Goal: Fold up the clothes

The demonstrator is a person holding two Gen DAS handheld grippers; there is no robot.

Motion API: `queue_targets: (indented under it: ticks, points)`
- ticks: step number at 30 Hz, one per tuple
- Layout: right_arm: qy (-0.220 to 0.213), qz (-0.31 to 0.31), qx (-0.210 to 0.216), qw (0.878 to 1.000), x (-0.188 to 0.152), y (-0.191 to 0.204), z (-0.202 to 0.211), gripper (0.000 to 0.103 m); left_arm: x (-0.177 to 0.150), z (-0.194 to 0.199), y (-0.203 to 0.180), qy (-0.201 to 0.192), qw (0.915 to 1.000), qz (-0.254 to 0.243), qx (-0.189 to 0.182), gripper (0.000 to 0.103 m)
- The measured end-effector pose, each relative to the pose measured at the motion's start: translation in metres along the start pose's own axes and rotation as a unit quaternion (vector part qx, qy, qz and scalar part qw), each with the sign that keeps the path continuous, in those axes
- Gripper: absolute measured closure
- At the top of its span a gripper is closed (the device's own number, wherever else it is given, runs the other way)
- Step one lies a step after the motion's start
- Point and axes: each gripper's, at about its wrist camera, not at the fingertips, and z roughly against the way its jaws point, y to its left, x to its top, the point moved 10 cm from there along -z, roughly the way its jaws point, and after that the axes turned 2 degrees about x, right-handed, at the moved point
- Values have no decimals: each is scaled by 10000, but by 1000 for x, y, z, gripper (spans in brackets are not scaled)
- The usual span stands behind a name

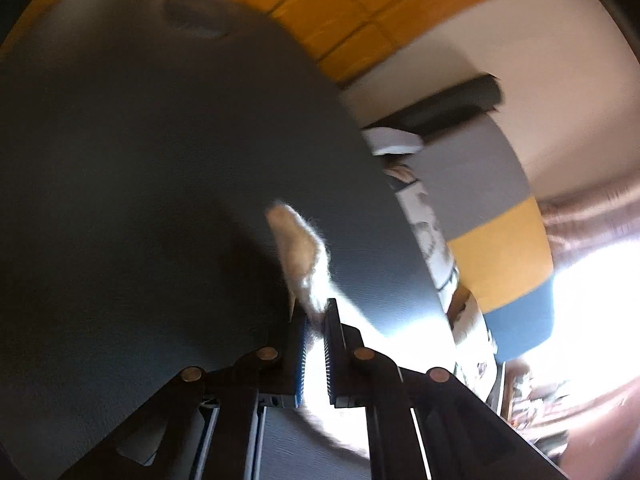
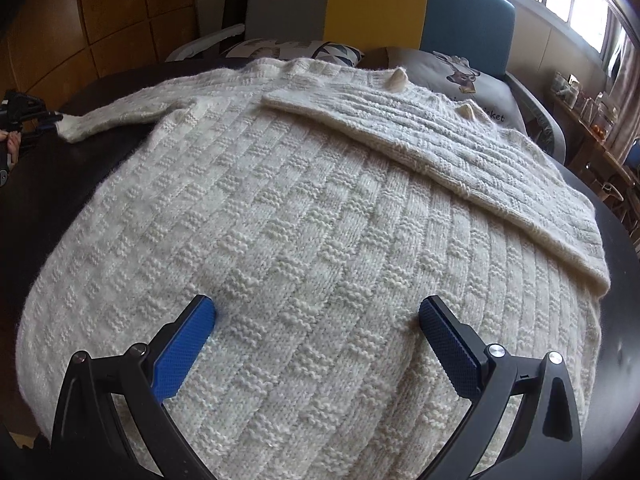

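Dark worktop (image 2: pixel 624 300) is seen under a cream knitted sweater (image 2: pixel 304 208), spread flat with its back up; wooden wall panels, a grey-yellow-blue headboard and cushions sit behind. At far left in the right wrist view, the left sleeve (image 2: pixel 116 116) is stretched out over the worktop, its cuff (image 2: pixel 70 130) met by the left gripper (image 2: pixel 50 118). In the left wrist view that cuff (image 1: pixel 300 256) is pinched, the jaws pressed together on the fluffy tip, worktop (image 1: pixel 140 160) below, picture blurred. Further right, the right sleeve (image 2: pixel 460 160) is already laid diagonally across the back. The right gripper (image 2: pixel 316 320) is held low over the hem area, jaws spread wide, nothing between them; contact with the knit cannot be told.

Step judged: left sleeve to be folded in across the body. To do it well, the cuff should be carried high enough to clear the knit, swung over toward the middle and laid flat, mirroring the other sleeve. Body could be pinned by the right gripper so it is not dragged. Loose knit may stretch or slip from a tip-only pinch.
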Motion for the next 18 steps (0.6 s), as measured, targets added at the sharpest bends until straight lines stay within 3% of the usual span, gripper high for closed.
queue_targets:
  ticks: [4,8,18]
  points:
    - [2,-30,30,10000,0,0,-1,0,-9,0,-66,-31,9950,-982,-160,97]
    - [-3,-62,75,10000,0,0,-1,0,-39,-8,-118,122,9852,-1686,-288,97]
    - [-16,-100,166,9998,-1,0,-2,0,-120,-29,-162,566,9697,-2355,-308,97]
